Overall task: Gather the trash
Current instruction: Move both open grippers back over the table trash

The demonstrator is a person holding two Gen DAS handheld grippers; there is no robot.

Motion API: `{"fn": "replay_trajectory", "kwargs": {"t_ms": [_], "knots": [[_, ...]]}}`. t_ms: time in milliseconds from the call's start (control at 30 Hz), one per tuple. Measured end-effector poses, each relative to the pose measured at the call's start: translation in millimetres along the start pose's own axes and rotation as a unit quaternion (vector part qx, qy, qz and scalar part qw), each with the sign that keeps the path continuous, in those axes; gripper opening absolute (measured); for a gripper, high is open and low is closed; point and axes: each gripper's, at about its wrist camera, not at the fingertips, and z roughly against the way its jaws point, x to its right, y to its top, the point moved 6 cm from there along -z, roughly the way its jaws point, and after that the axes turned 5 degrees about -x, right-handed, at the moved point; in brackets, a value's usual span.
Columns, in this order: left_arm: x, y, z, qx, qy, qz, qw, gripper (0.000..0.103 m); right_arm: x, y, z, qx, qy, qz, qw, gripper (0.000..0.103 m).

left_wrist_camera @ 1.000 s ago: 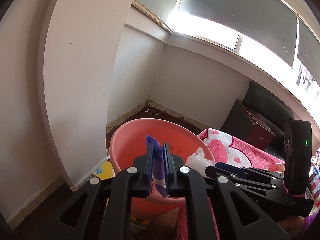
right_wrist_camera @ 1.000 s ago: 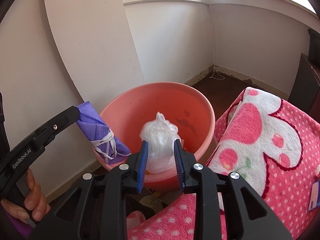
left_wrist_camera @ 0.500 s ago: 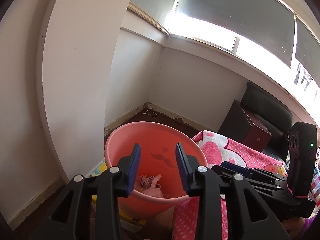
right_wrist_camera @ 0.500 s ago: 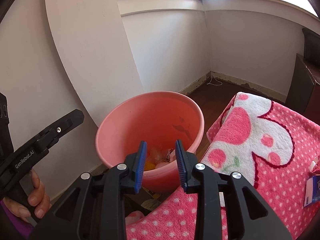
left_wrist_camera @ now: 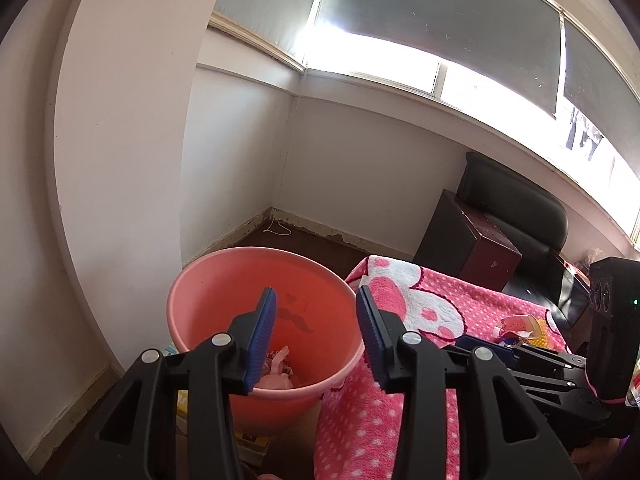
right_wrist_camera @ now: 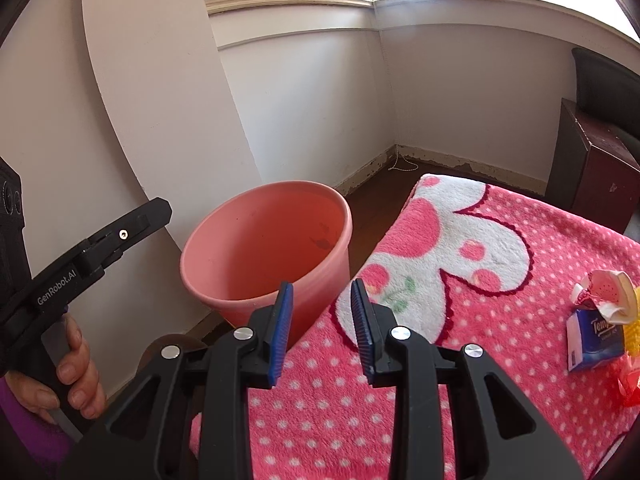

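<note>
Trash sits at the bottom of the pink bucket (left_wrist_camera: pixel 224 300): I can make out crumpled pinkish scraps (left_wrist_camera: pixel 276 368) in the left wrist view, low against the near wall. My left gripper (left_wrist_camera: pixel 316 332) hangs above the bucket's near rim with its blue-padded fingers (left_wrist_camera: pixel 262 336) spread fairly wide; they have just been opening, and nothing is between them. My right gripper (right_wrist_camera: pixel 322 328) has its fingers (right_wrist_camera: pixel 282 328) parted more narrowly, also empty, over the edge of the pink polka-dot blanket (right_wrist_camera: pixel 500 280) where it meets the bucket (right_wrist_camera: pixel 256 248). The blanket covers a raised surface just beside the bucket; I cannot tell what is under it. More litter lies on the blanket at the right: a blue tissue pack (right_wrist_camera: pixel 592 340) with a white-and-pink wrapper (right_wrist_camera: pixel 600 292) touching its top, and something yellow and something red at the frame edge. A hand (right_wrist_camera: pixel 76 372) grips the left gripper's handle at the lower left of the right wrist view.
</note>
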Motion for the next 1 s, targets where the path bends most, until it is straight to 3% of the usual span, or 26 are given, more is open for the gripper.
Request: {"fn": "replay_trajectory", "kwargs": {"t_ms": [133,233,533,800,1000], "knots": [[19.0,-1.2,-2.0,-0.002,-0.013,-0.013,0.9998,0.040,21.9,-12.2,17.5,0.008,-0.024,-0.014,1.000,0.032],[33.6,-3.4,-3.1,-0.006,-0.023,-0.021,0.9995,0.040,43.0,-24.6,27.8,0.011,-0.043,-0.032,0.999,0.040],[77.3,-10.1,-9.7,-0.017,-0.051,-0.050,0.9973,0.040,116.3,-68.1,72.8,0.024,-0.116,-0.096,0.988,0.040],[111.3,-18.0,-19.2,-0.028,-0.069,-0.069,0.9949,0.040,200.4,-96.4,127.9,0.057,-0.190,-0.190,0.962,0.040],[136.4,-27.5,-30.0,-0.046,-0.080,-0.086,0.9920,0.040,250.6,-109.9,140.2,0.060,-0.206,-0.267,0.940,0.040]]}}
